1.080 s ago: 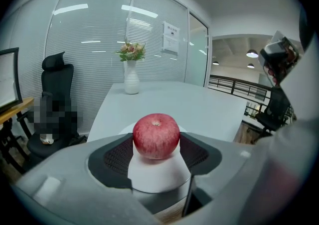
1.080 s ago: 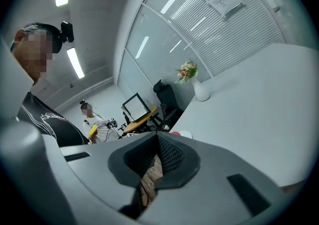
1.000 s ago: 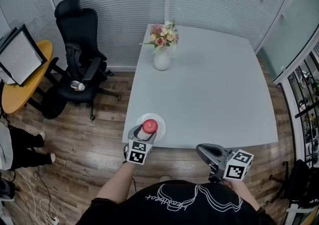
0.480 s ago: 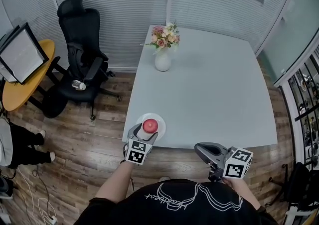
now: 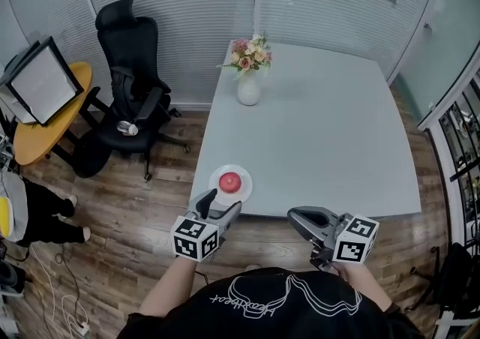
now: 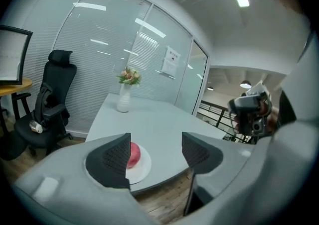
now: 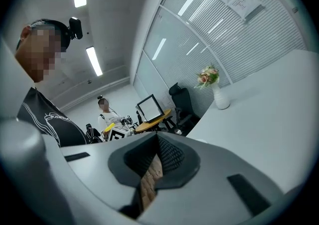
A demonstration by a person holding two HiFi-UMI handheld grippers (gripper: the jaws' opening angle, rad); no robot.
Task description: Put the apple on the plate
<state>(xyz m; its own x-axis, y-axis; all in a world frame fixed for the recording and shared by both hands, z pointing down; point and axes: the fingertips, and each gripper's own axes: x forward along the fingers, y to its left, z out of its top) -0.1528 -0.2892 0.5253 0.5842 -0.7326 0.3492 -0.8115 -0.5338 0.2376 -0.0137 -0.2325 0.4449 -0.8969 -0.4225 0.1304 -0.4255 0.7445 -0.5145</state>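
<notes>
A red apple (image 5: 230,180) rests on a small white plate (image 5: 244,190) at the near left corner of the pale grey table (image 5: 322,127). My left gripper (image 5: 221,205) hangs just off the table's near edge, short of the plate, open with nothing between its jaws. In the left gripper view the apple (image 6: 135,152) and plate (image 6: 143,168) lie beyond the left jaw, partly hidden by it, and the gripper (image 6: 157,152) stands wide. My right gripper (image 5: 303,218) is held off the near edge further right, shut and empty (image 7: 158,155).
A white vase of flowers (image 5: 248,79) stands at the table's far left edge. A black office chair (image 5: 131,97) and a round yellow table (image 5: 45,116) are on the wood floor to the left. A person's legs (image 5: 41,214) show at the left edge.
My left gripper has drawn back from around the apple, off the table edge and upward, jaws wide. The apple stays on the plate. The right gripper has hardly shifted.
</notes>
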